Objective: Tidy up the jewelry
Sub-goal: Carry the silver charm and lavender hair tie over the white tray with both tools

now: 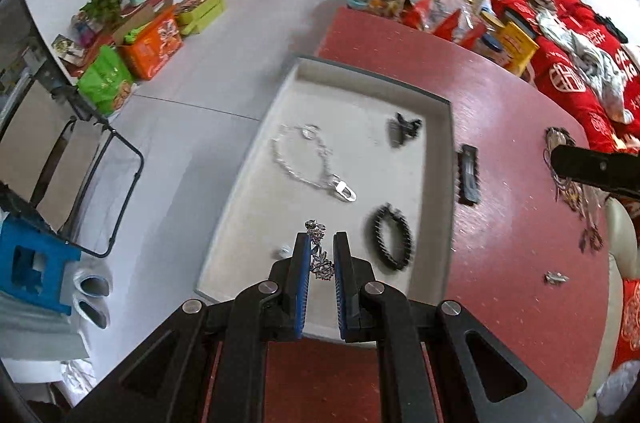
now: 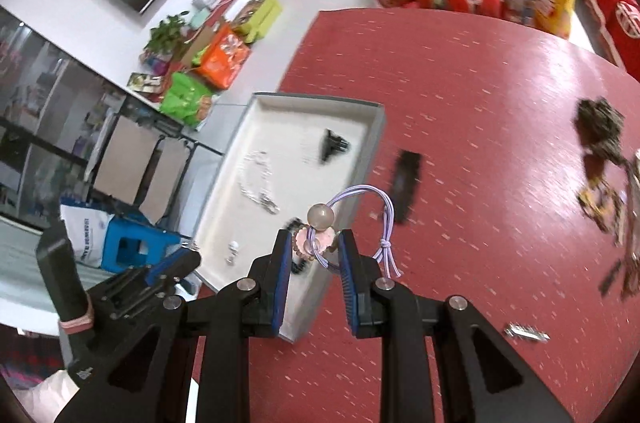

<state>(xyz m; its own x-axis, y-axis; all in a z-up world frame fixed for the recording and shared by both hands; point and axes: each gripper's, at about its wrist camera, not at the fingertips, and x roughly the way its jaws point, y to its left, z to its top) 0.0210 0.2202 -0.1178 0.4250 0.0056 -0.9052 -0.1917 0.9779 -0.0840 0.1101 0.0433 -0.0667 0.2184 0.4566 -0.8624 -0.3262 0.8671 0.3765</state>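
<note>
Tongs number two: the left gripper (image 1: 321,243) pinches one silver filigree ornament (image 1: 319,250) nearly closed; the right gripper (image 2: 315,243) clamps one lilac hair tie (image 2: 374,219) by its pink charm. Ahead of both lies one grey tray (image 1: 448,111) holding one silver chain (image 1: 316,163), one black claw clip (image 1: 403,127) and one black bracelet (image 1: 390,237); one black comb clip (image 1: 468,173) lies just right of the tray on the red table (image 1: 520,163).

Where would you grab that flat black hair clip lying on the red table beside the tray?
Probably across the narrow width of the black hair clip, near its middle, coming straight down from above. It lies flat and long on the red table, just outside the tray wall, so fingers would close on its two long edges, one slipping between clip and tray.
</note>
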